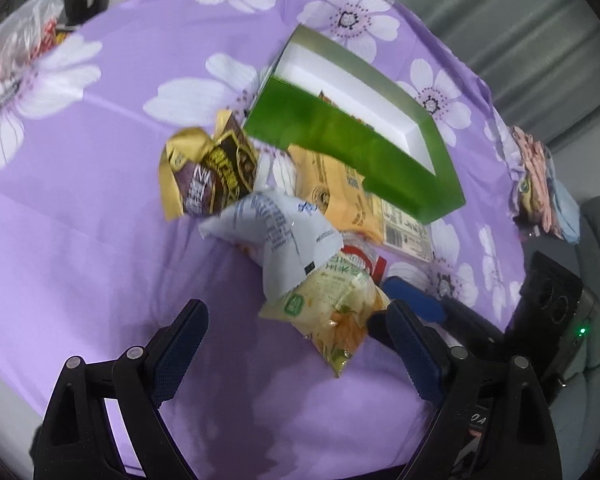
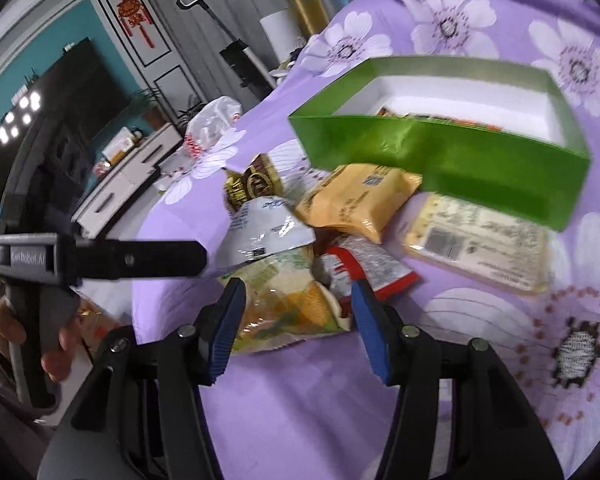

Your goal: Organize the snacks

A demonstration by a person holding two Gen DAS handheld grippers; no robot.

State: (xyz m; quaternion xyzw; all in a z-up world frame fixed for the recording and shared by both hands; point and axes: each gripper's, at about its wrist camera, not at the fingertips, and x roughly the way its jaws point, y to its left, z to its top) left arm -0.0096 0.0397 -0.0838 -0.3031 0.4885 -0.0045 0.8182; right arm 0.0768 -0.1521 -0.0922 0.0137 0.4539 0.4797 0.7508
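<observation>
Left wrist view: left hand-held gripper (image 1: 296,342) wide apart, empty, hovering over purple flowered cloth (image 1: 100,248). Snack pile just ahead: yellow-green packet (image 1: 332,312) nearest, white packet (image 1: 276,228) over it, brown-gold packet (image 1: 216,176) behind, orange packet (image 1: 332,196) against green box (image 1: 352,148). Box mostly empty; one item or so visible inside.

Right wrist view: right hand-held gripper (image 2: 298,328) partly apart, straddling yellow-green packet (image 2: 284,308); pads not clearly pressing. Red-white packet (image 2: 364,268) and flat pale packet (image 2: 484,240) beside green box (image 2: 440,160). Other gripper and a person's hand (image 2: 20,340) at left.

Judged early stage: nearly all snacks left to box.
</observation>
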